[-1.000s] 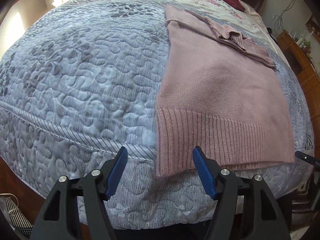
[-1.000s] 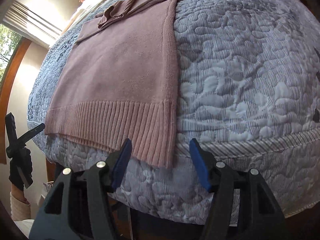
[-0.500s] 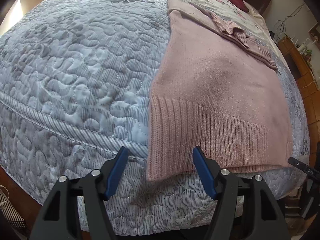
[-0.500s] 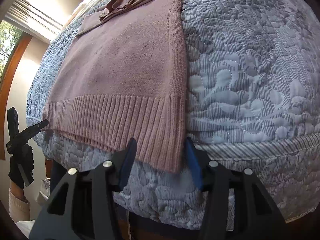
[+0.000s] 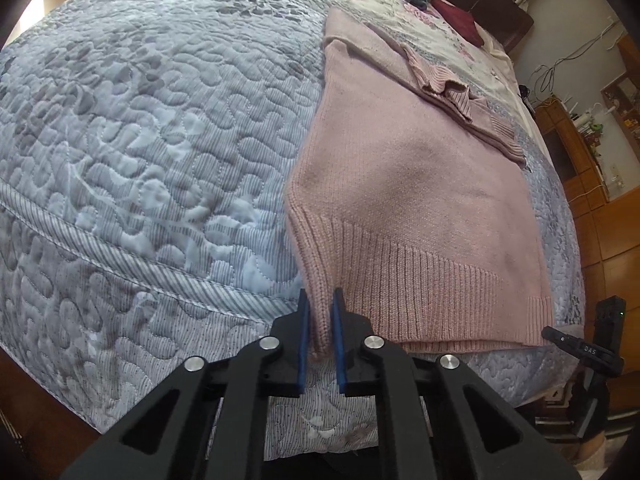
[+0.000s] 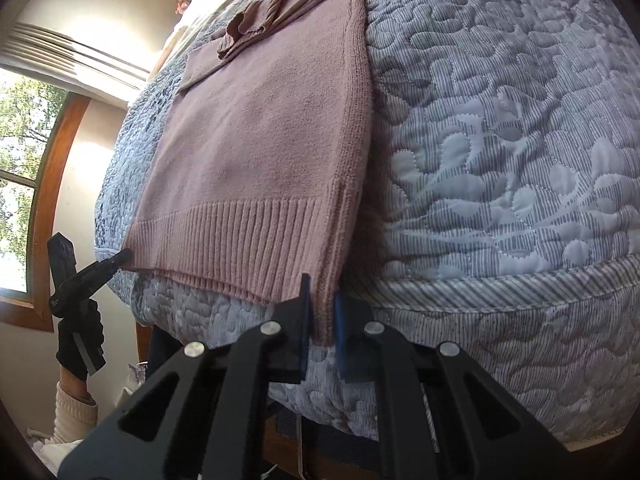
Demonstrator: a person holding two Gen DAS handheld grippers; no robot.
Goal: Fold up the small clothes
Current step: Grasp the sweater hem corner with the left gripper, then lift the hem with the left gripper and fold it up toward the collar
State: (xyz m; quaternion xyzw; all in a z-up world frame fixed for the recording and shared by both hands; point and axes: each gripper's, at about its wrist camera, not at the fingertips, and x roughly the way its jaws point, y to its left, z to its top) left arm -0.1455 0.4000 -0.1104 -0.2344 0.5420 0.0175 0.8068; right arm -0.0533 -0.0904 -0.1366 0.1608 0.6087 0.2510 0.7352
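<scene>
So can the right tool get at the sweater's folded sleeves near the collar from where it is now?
Probably not as things stand: the right tool is shut on the sweater hem's corner at the bed's near edge, and the sleeves lie at the garment's far end.

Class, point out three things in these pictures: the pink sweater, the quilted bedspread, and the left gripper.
pink sweater [image 5: 408, 184]: left wrist view, on the plain knit body.
quilted bedspread [image 6: 500, 140]: right wrist view, on a bare stitched patch beside the sweater.
left gripper [image 5: 320, 320]: left wrist view, midway between the blue fingertips, shut on the hem corner.

Pink sweater [image 5: 404, 184]: matt ribbed knit. Quilt [image 5: 152, 128]: stitched, puckered cloth. Window frame [image 6: 52, 184]: glossy wood.
</scene>
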